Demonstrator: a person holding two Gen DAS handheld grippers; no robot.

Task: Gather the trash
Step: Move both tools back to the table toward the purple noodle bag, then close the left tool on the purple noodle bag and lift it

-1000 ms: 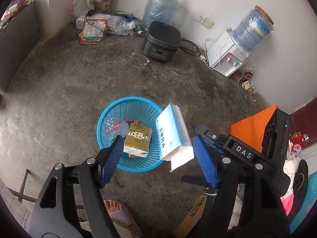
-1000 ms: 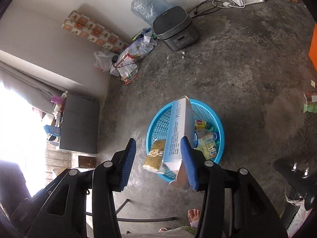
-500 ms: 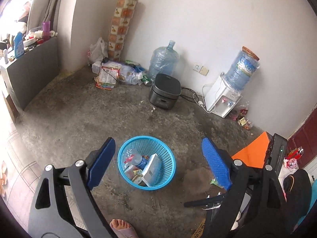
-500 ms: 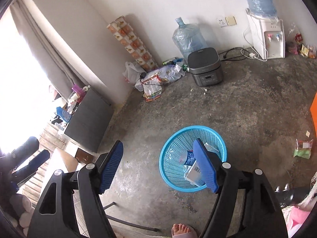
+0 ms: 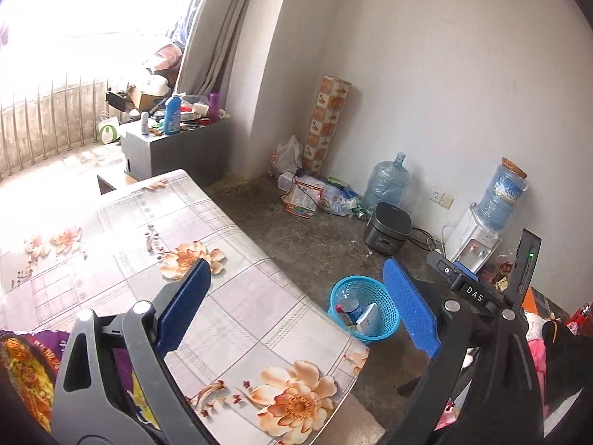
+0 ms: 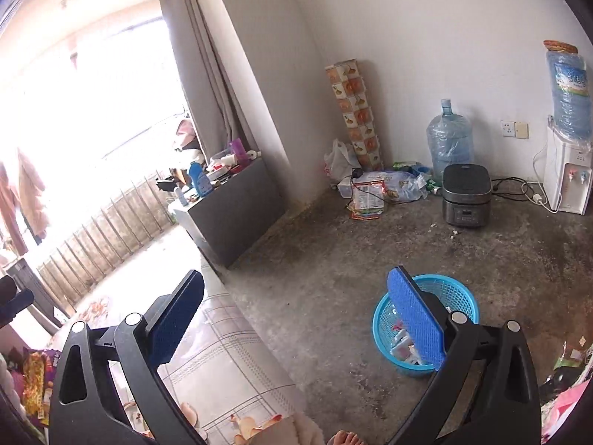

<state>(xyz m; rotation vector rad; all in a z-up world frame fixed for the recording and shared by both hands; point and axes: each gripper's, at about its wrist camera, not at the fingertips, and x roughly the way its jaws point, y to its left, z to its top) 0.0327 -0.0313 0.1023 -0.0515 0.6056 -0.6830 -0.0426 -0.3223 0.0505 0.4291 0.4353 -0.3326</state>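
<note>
Right wrist view, blue basket (image 6: 457, 293) half hidden by finger (contents unclear)

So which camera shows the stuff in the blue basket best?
The left wrist view: the blue basket is unblocked, with a bottle and a box inside. In the right wrist view, a gripper finger hides much of it.

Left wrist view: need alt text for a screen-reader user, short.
The open left gripper, jaws opening with nothing between them, points over a floral-covered table toward a blue basket of trash on the concrete floor. A rice cooker and water dispenser stand by the far wall.
</note>
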